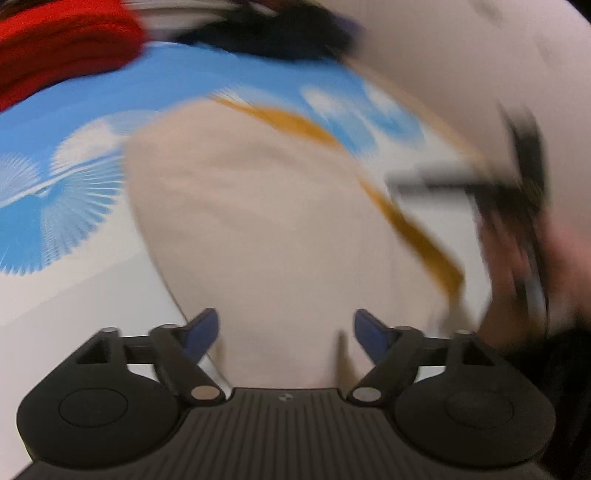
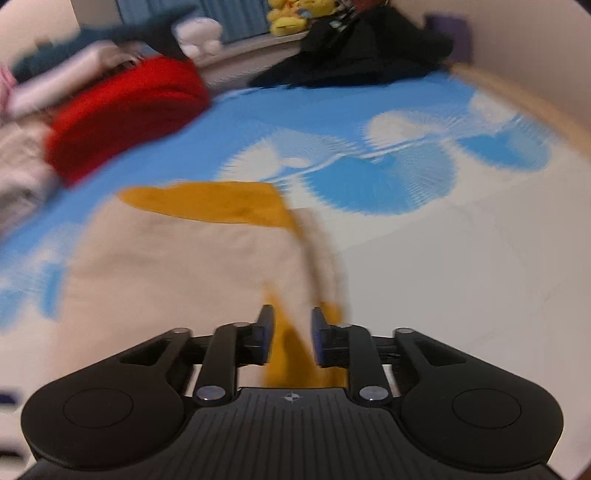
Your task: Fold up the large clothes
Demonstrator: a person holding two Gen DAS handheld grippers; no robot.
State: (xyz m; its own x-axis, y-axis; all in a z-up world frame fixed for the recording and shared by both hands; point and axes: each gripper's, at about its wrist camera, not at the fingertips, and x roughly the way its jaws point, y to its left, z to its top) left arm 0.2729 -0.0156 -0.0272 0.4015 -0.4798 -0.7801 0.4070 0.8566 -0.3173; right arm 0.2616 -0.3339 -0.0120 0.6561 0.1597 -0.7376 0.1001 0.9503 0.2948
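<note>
A beige garment (image 1: 266, 221) with a mustard-yellow lining (image 1: 406, 221) lies on the blue and white bed cover (image 1: 74, 122). My left gripper (image 1: 286, 332) is open wide just above the beige cloth, with nothing between its fingers. In the right wrist view the same garment (image 2: 177, 266) lies ahead, its yellow part (image 2: 214, 203) at the far edge. My right gripper (image 2: 291, 332) stands narrowly open around a yellow and beige fold (image 2: 291, 354); the pads (image 2: 266, 332) do not visibly pinch it. The right gripper also shows blurred in the left wrist view (image 1: 424, 182).
A red garment (image 2: 125, 114) lies on the far left of the bed, a dark pile (image 2: 362, 48) at the far end. Yellow and white plush toys (image 2: 291, 14) sit behind. White and pink clothes (image 2: 18, 173) lie at left. A beige wall (image 1: 480, 55) stands at right.
</note>
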